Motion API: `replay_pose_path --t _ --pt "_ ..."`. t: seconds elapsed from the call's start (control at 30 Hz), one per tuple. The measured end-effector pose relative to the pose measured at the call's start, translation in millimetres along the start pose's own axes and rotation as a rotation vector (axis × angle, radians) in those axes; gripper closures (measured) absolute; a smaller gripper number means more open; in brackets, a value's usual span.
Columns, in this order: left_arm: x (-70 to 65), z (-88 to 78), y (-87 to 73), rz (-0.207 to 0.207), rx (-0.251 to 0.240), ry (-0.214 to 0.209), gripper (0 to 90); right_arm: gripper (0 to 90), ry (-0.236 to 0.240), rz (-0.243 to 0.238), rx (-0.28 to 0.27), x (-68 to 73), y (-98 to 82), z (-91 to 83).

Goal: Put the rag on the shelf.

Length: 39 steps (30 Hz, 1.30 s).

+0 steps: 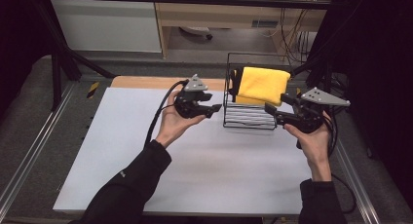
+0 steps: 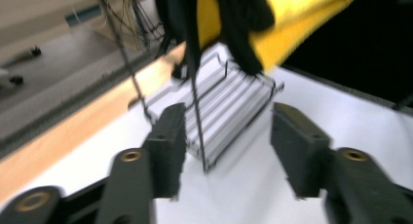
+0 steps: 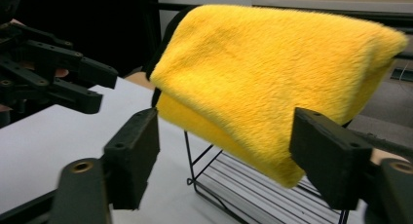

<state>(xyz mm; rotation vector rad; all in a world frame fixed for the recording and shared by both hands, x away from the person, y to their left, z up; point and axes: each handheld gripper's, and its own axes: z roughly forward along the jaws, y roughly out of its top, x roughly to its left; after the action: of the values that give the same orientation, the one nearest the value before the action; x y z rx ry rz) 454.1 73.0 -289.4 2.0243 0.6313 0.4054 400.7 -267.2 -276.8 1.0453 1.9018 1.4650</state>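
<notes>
White table (image 1: 146,156) bears a wire rack (image 1: 249,118)

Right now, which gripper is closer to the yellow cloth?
The right gripper: its open jaws almost reach the yellow cloth, while the left gripper is outside the wire rack.

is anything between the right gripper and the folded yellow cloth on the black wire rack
Nothing visible. The right gripper faces the folded yellow fleece cloth with open jaws and only open air between them. The black wire rack sits under and behind the cloth, not in front.
</notes>
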Motion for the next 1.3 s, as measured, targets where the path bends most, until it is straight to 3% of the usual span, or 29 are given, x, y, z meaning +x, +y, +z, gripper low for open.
replay_pose_path --t 0.1,0.4,0.5,0.63,0.73,0.93,1.3 --pt "5.9 -13.4 -22.8 -0.030 0.033 0.006 32.6 14.4 0.007 0.009 0.010 8.0 -5.6 1.0" --pt "16.8 -51.6 -101.5 -0.093 0.042 0.076 9.0 3.4 0.057 0.029 0.084 27.3 -39.7 9.5" --pt "19.3 -63.5 -125.7 -0.126 0.040 0.099 6.8 1.8 0.069 0.037 0.100 30.2 -53.4 13.7" --pt "22.6 -76.7 -154.4 -0.137 0.070 0.139 6.0 0.8 0.086 0.049 0.145 31.7 -73.5 20.3" --pt "25.2 -84.1 -174.2 -0.171 0.080 0.142 6.0 0.7 0.104 0.038 0.176 32.6 -89.2 23.4" --pt "28.5 -95.1 -202.6 -0.187 0.096 0.149 6.0 0.7 0.127 0.038 0.240 30.2 -116.9 26.6" --pt "25.5 -107.1 -230.3 -0.175 0.100 0.129 6.1 0.7 0.170 0.030 0.330 22.5 -160.3 16.1"
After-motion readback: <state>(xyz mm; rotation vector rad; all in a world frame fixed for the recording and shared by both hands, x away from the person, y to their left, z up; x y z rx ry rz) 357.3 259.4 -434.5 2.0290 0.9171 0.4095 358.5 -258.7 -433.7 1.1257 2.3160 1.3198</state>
